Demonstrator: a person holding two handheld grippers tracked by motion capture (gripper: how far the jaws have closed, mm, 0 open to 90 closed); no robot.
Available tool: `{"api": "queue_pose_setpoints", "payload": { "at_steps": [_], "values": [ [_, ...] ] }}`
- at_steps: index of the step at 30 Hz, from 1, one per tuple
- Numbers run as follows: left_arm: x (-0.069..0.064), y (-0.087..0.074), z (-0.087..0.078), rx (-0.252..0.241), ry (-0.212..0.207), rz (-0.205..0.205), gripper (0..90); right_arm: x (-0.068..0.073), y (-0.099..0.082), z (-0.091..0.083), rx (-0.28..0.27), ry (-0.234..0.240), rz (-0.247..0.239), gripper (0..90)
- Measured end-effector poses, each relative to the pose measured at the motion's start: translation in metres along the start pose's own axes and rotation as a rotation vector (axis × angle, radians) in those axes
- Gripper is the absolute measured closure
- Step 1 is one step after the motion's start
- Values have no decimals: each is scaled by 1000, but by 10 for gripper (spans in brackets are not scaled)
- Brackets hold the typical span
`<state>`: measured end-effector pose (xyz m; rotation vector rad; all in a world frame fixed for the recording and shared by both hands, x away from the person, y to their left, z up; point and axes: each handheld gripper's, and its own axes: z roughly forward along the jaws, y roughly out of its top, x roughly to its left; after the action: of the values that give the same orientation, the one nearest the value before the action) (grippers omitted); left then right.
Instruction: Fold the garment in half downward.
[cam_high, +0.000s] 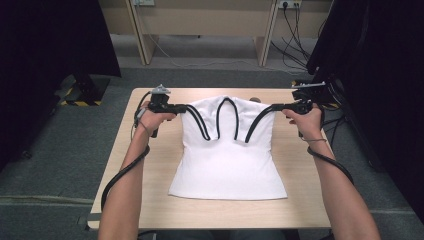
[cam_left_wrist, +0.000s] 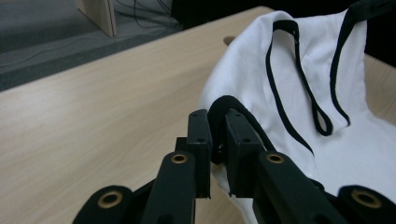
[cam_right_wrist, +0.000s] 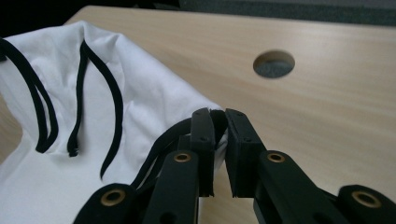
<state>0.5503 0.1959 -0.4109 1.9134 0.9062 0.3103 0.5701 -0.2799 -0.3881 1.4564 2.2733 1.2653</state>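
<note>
Wooden table (cam_high: 150, 200) is noted beneath a white top (cam_high: 230, 165). Left gripper (cam_high: 176, 107) is clamped on the left black strap (cam_left_wrist: 224, 105); right gripper (cam_high: 280, 106) is clamped on the right strap (cam_right_wrist: 163, 140). The garment is stretched between both, its body hanging toward the person.

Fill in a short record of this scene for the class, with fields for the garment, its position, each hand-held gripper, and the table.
garment: white top with black trim straps
position: hem end flat on the table, strap end lifted
left hand-held gripper: shut on a black strap, seen close in the left gripper view
right hand-held gripper: shut on the other strap and the fabric edge
table: light wood, with a round hole near the far edge
</note>
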Motion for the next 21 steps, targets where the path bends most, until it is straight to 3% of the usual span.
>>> {"api": "queue_pose_setpoints", "payload": {
  "at_steps": [4,8,16,21],
  "values": [
    [-2,-16,7,30,2,2,808,-5,-20,14,43,14,13,830],
    [-1,-25,3,23,11,3,807,-9,-32,16,58,28,19,830],
    [-8,-35,-2,72,27,60,805,-10,-44,11,79,56,-8,829],
    [-13,-43,-1,126,41,124,803,-12,-50,9,94,56,-20,829]
  ]
}}
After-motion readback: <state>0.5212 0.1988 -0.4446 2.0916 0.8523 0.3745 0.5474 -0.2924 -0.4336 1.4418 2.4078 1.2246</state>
